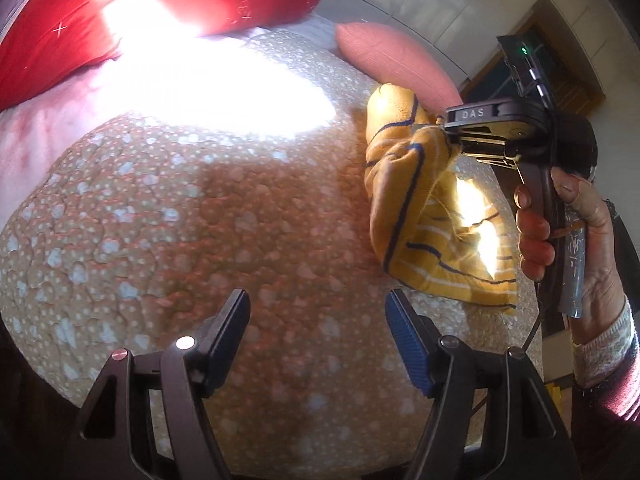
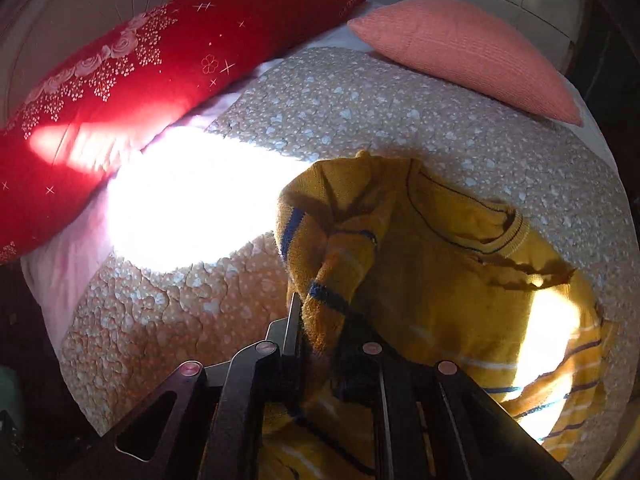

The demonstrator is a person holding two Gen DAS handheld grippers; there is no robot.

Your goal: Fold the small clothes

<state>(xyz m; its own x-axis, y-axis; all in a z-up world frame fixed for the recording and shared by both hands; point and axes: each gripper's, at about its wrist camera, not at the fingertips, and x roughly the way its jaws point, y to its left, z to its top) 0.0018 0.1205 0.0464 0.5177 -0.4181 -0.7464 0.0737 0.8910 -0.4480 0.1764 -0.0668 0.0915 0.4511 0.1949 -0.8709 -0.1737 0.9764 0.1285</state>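
Note:
A small yellow knit sweater point(image 2: 460, 280) with blue and white stripes lies on the patterned bed cover point(image 2: 340, 100). My right gripper point(image 2: 320, 320) is shut on a sleeve of the sweater and lifts that part off the cover. In the left wrist view the sweater point(image 1: 412, 200) hangs bunched from the right gripper point(image 1: 452, 136) at the right. My left gripper point(image 1: 318, 320) is open and empty above the bed cover point(image 1: 200, 220), left of the sweater and apart from it.
A red embroidered pillow point(image 2: 140, 80) lies at the far left of the bed and a pink pillow point(image 2: 468, 48) at the far right. A bright sun patch point(image 2: 192, 196) washes out the middle of the bed. The bed edge point(image 1: 536, 320) runs at the right.

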